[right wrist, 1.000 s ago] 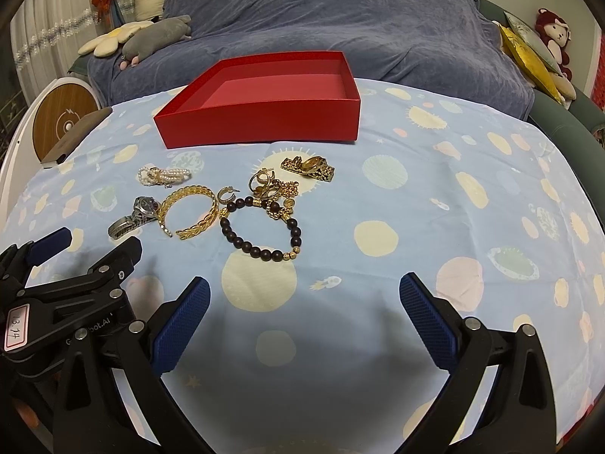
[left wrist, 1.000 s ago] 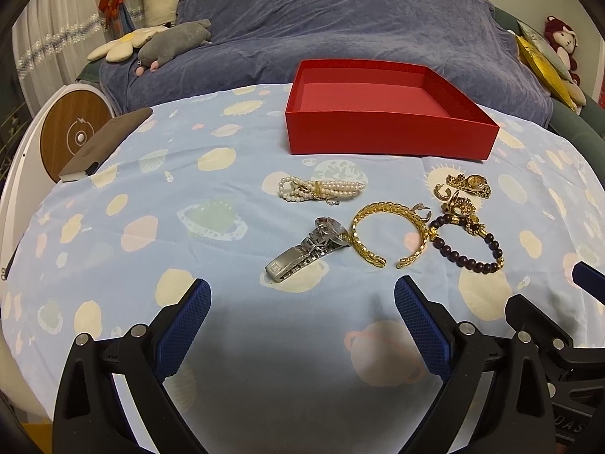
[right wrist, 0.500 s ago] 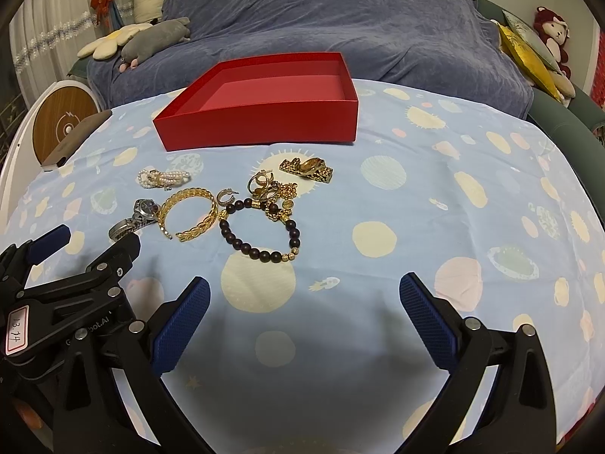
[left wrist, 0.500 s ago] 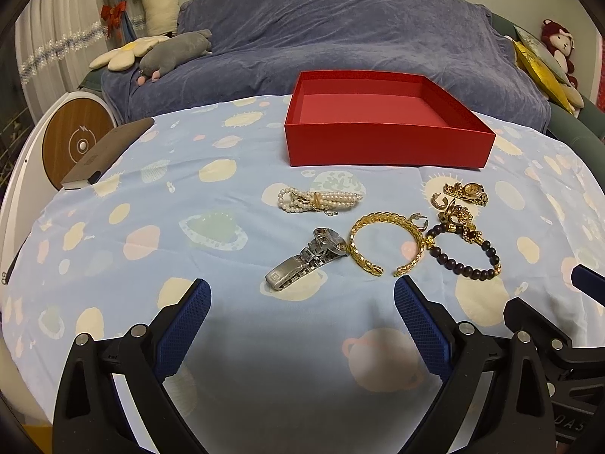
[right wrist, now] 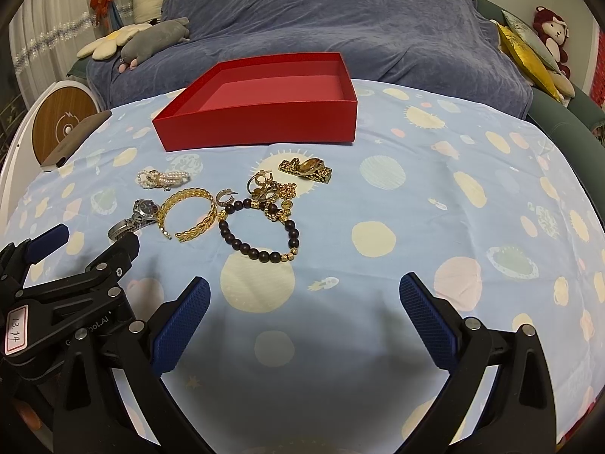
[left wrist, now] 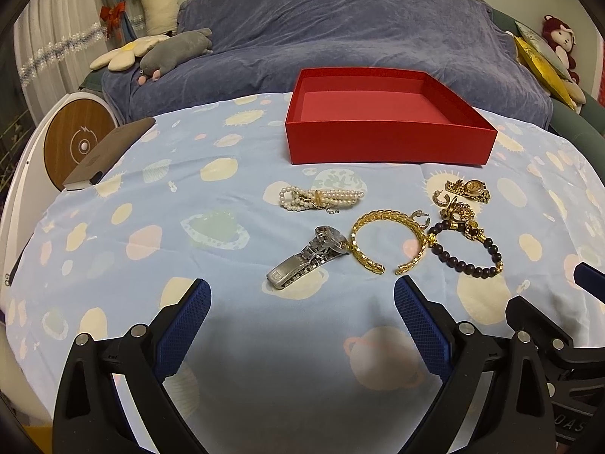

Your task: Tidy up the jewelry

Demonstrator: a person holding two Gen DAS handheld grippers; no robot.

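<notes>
An empty red box (left wrist: 385, 143) (right wrist: 261, 128) stands at the back of the table. In front of it lie a pearl bracelet (left wrist: 319, 198) (right wrist: 162, 178), a silver watch (left wrist: 306, 257) (right wrist: 134, 217), a gold cuff bangle (left wrist: 385, 240) (right wrist: 189, 213), a dark bead bracelet (left wrist: 467, 249) (right wrist: 261, 232), a gold watch (left wrist: 469, 190) (right wrist: 306, 168) and small gold earrings and charms (left wrist: 459, 212) (right wrist: 270, 191). My left gripper (left wrist: 300, 314) is open, just short of the silver watch. My right gripper (right wrist: 302, 314) is open, short of the bead bracelet. Both are empty.
The table wears a light blue spotted cloth (right wrist: 453, 196). A brown phone-like slab (left wrist: 109, 153) lies at its left edge. A sofa under a blue cover (left wrist: 340, 38) with plush toys stands behind. The left gripper's body shows in the right wrist view (right wrist: 64, 287).
Both views have shifted slightly: the jewelry and box sit a little lower and nearer in frame, more so in the left view. Both grippers stay open. Nothing on the table moved.
</notes>
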